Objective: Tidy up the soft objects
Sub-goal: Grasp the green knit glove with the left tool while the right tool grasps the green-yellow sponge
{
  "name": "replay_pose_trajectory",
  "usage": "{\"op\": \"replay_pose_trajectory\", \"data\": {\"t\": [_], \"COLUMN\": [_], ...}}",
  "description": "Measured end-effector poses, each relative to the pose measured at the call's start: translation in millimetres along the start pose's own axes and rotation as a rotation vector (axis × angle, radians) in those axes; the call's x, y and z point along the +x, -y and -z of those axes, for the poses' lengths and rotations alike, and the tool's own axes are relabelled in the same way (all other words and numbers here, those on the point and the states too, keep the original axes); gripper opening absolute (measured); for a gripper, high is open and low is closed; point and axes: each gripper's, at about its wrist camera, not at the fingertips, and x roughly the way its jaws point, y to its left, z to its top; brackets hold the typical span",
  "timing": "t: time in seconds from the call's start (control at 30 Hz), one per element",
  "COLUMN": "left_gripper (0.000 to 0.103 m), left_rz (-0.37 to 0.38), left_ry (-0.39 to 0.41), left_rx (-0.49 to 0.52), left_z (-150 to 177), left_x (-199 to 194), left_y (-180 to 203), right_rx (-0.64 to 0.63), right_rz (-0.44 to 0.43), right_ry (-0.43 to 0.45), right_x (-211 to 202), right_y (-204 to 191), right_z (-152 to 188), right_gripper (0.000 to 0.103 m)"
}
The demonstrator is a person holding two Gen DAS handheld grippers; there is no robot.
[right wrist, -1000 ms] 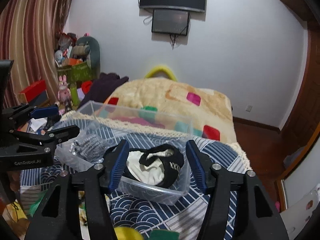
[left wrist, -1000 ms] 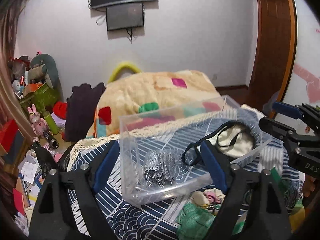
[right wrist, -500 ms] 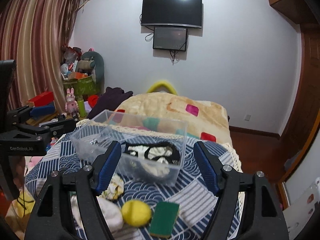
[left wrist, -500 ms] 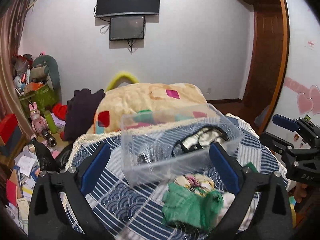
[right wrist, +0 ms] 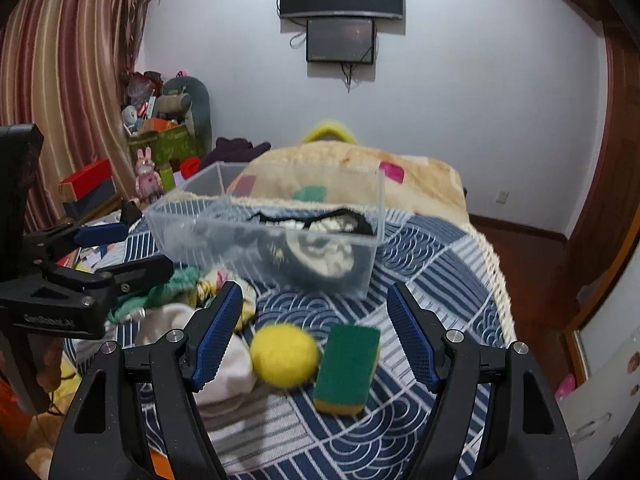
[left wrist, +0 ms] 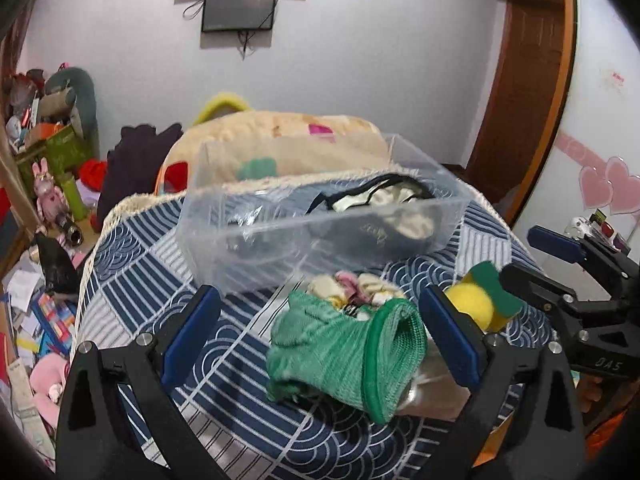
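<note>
Two pairs of tongs, left tongs (left wrist: 320, 328) and right tongs (right wrist: 312, 336), gape wide and empty above a green glove (left wrist: 344, 356), yellow ball (right wrist: 284, 356) and sponge (right wrist: 348, 364) on the patterned table (right wrist: 432, 252), before a clear box (right wrist: 264, 236).

From my right gripper (right wrist: 314, 324) I look over the blue patterned cloth (right wrist: 424, 256) toward the clear plastic bin (right wrist: 280, 240), my landmark. My jaws have just been opening and now stand apart with nothing pressed between them. Just in front of the bin, between my blue pads (right wrist: 218, 334), lie a yellow ball (right wrist: 285, 356) and a green-topped sponge (right wrist: 347, 368), touching side by side. Inside the bin sits black and cream fabric (right wrist: 320, 248). Left of the bin, the left gripper (right wrist: 116, 252) hovers over a heap of green and white cloths (right wrist: 176, 292).
</note>
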Motion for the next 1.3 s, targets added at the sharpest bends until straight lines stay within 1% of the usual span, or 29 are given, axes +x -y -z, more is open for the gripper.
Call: {"op": "replay_pose_trajectory", "data": {"t": [0.07, 0.17, 0.33, 0.4, 0.43, 0.47, 0.53, 0.6, 0.63, 0.67, 0.7, 0.73, 0.77, 0.8, 0.83, 0.9, 0.93, 1.0, 1.13, 1.3], "left_gripper": [0.101, 0.101, 0.100, 0.100, 0.099, 0.096, 0.084, 0.079, 0.073, 0.070, 0.062, 0.052, 0.046, 0.036, 0.033, 0.029, 0.026, 0.023, 0.021, 0.021], "left_rz": [-0.001, -0.024, -0.095, -0.106, -0.113, -0.120, -0.125, -0.106, -0.102, -0.105, -0.108, -0.105, -0.100, -0.092, -0.086, -0.090, -0.090, -0.084, -0.080, -0.076], "left_ry": [-0.005, 0.004, 0.003, -0.007, -0.015, -0.020, -0.035, -0.047, -0.044, -0.040, -0.036, -0.035, -0.039, -0.045, -0.048, -0.037, -0.034, -0.027, 0.008, 0.052], "left_rx": [-0.036, -0.073, -0.076, -0.082, -0.089, -0.095, -0.105, -0.120, -0.123, -0.120, -0.113, -0.108, -0.104, -0.099, -0.097, -0.091, -0.091, -0.097, -0.090, -0.071], "left_z": [4, 10, 22, 28, 30, 32, 34, 33, 33, 33, 32, 32, 32, 33, 33, 35, 35, 36, 33, 29], "left_x": [-1, -6, -7, -5, -2, 1, 8, 14, 16, 17, 19, 20, 21, 22, 22, 20, 19, 14, -2, -19], "left_y": [-10, -24, -41, -46, -49, -52, -57, -61, -62, -62, -61, -61, -60, -60, -60, -60, -60, -60, -57, -53], "right_rx": [0.003, 0.005, 0.006, 0.000, -0.001, -0.001, 0.003, 0.005, 0.004, 0.004, 0.003, 0.003, 0.003, 0.002, 0.000, -0.008, -0.013, -0.026, -0.038, 0.023], "right_rz": [-0.005, -0.015, -0.033, -0.033, -0.032, -0.036, -0.039, -0.040, -0.040, -0.043, -0.050, -0.058, -0.067, -0.070, -0.069, -0.069, -0.069, -0.067, -0.043, -0.013], "right_ry": [-0.015, -0.032, -0.055, -0.063, -0.067, -0.072, -0.084, -0.090, -0.092, -0.095, -0.099, -0.103, -0.109, -0.112, -0.114, -0.112, -0.110, -0.108, -0.085, -0.068], "right_x": [2, 4, 11, 13, 14, 16, 19, 20, 20, 21, 21, 22, 23, 24, 25, 25, 24, 23, 16, 8], "right_y": [0, -1, -4, -5, -6, -6, -6, -6, -6, -5, -5, -5, -6, -6, -7, -8, -9, -12, -13, 7], "right_z": [4, 10, 16, 18, 19, 19, 21, 22, 22, 23, 23, 23, 23, 24, 24, 25, 25, 25, 22, 18], "right_gripper": [0.072, 0.072, 0.072, 0.072, 0.072, 0.072, 0.072, 0.070, 0.068, 0.066, 0.063, 0.061, 0.060, 0.058, 0.057, 0.055, 0.051, 0.046, 0.046, 0.047]}}
